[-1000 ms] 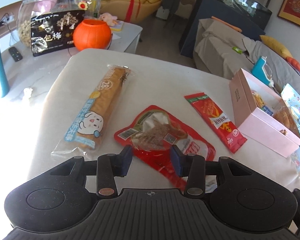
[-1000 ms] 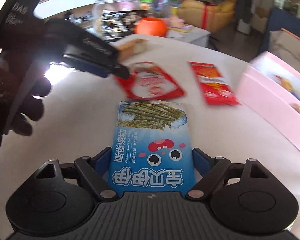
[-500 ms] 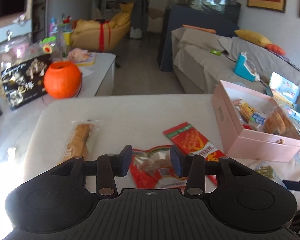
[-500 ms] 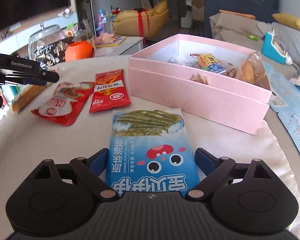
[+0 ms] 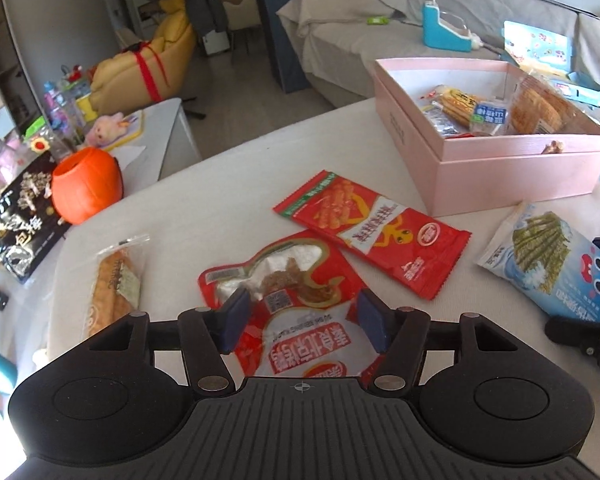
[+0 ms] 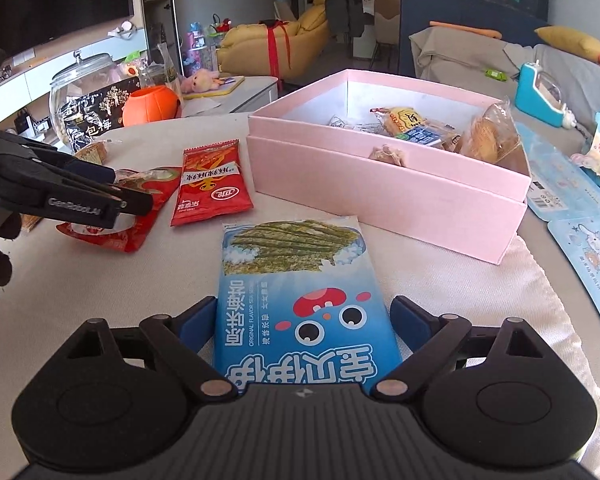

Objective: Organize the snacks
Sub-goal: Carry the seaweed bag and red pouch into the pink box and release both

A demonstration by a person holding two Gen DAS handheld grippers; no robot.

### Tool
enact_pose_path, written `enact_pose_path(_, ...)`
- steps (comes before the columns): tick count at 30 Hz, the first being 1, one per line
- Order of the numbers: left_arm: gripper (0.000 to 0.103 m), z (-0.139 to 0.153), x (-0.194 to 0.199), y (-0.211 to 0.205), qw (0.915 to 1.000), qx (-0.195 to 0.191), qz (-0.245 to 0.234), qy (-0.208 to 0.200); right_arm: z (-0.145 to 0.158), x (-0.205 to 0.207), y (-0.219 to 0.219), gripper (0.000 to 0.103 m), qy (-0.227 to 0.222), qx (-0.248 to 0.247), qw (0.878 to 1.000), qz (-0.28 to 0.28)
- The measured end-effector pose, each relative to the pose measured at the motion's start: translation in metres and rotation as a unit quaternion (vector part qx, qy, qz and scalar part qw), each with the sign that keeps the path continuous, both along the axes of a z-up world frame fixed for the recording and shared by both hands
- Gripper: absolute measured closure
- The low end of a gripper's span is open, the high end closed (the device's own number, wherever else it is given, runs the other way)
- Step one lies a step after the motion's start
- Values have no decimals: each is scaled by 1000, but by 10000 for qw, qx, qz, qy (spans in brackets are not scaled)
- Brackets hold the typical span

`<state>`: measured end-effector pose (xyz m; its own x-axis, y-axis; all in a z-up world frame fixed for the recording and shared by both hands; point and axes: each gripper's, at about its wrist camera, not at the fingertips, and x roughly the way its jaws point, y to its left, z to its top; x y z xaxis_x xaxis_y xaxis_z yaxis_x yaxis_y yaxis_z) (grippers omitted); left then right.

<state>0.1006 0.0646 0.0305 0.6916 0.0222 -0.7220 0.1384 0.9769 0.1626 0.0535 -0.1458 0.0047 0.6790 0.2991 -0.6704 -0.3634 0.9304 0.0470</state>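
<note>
The blue seaweed packet [image 6: 304, 300] lies flat on the desk [image 6: 100, 280], just near of the pink box [image 6: 380, 184], its near end between the spread pads of the right claw [image 6: 304, 320]. The pads stand wide, close beside its long edges but not visibly pressing. It looks light, thin and slick, with brittle strips inside, so a soft pinch across its width near the end should do; squeezing hard could crush the contents.

To its left, the red meat pouch [image 5: 284, 300] lies under the left claw [image 5: 304, 316], whose jaws are opening with the pouch beneath them and nothing pinched. This pouch looks floppy and glossy, likely to sag and slip; its sealed edge seems the surest hold. Just beyond it on the right, touching or overlapping it, lies the red stick-snack packet [image 5: 372, 232], and far left a wrapped bread bar [image 5: 116, 284].

The box already holds several snacks, with room left
</note>
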Motion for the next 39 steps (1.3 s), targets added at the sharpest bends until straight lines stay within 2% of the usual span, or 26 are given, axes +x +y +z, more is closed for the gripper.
enact_pose_path(4,36,0,11,17,9992,-137,366,26,0,0,0,11,1,2,10000,-3)
enact_pose_path(6,30,-1,21,24,9982,-319,501,89,0,0,1,11,0,-6,10000,-4)
enact_pose_path(9,15,-6,37,31,9965,-448,656,253,0,0,1,10,1,-6,10000,-3)
enact_pose_path(11,5,-13,47,38,9942,-754,647,418,0,0,1,10,0,-4,10000,-3)
enact_pose_path(15,5,-14,50,41,9948,-772,509,416,0,0,1,10,0,-5,10000,-2)
enact_pose_path(18,7,-14,40,39,9963,-743,233,373,0,0,2,10,2,-2,10000,0)
enact_pose_path(20,17,-14,24,37,9963,-815,80,256,0,-1,2,9,5,0,10000,7)
enact_pose_path(22,22,-13,4,32,9958,-902,-81,139,-1,-1,2,9,3,3,10000,9)
enact_pose_path(27,24,-17,-42,16,9957,-859,-327,-63,-1,-1,3,7,16,-3,10000,42)
enact_pose_path(31,24,-19,-55,15,9946,-962,-373,-127,-2,0,5,4,37,-41,10000,82)
enact_pose_path(33,22,-21,-57,15,9939,-1012,-388,-222,-2,1,6,2,54,-66,9999,110)
enact_pose_path(35,14,-25,-60,13,9927,-1069,-464,-316,-3,3,6,0,100,-79,9998,178)
enact_pose_path(39,14,-26,-61,13,9920,-1097,-523,-346,-2,5,7,0,140,-129,9995,259)
